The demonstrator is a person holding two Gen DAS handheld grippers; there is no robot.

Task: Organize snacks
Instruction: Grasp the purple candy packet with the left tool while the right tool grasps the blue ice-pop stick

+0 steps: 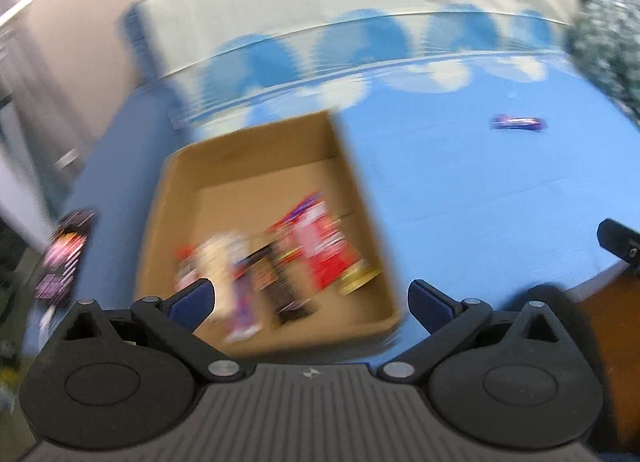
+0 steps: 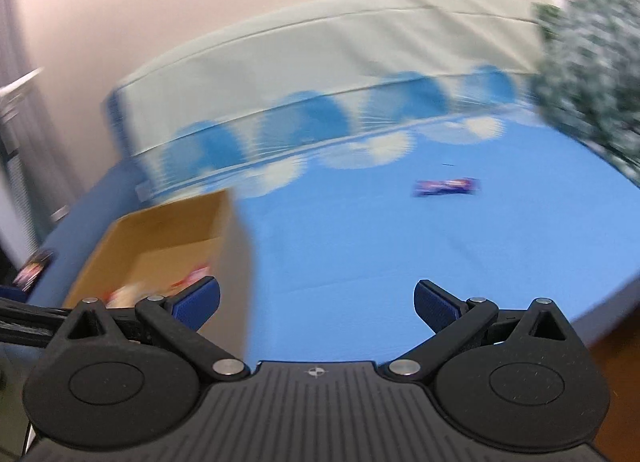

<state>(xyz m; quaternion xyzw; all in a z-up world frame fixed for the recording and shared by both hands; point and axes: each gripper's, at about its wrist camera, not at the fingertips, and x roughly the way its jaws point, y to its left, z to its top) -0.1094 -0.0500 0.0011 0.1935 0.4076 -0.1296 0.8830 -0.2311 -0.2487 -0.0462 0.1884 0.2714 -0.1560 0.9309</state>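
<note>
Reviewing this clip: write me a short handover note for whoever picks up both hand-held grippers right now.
Left hand-held gripper: open, empty, above the near edge of the brown cardboard box.
Right hand-held gripper: open, empty, over the blue bedsheet beside the box.
Done: several snack packets, including a red packet, lie in the box.
Left: a purple wrapped snack bar lies alone on the sheet, and a dark pink-printed packet sits outside the box at the bed's left edge. The pictures are blurred.

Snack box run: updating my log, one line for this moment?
left gripper open, empty | right gripper open, empty | box holds snacks | purple bar outside
</note>
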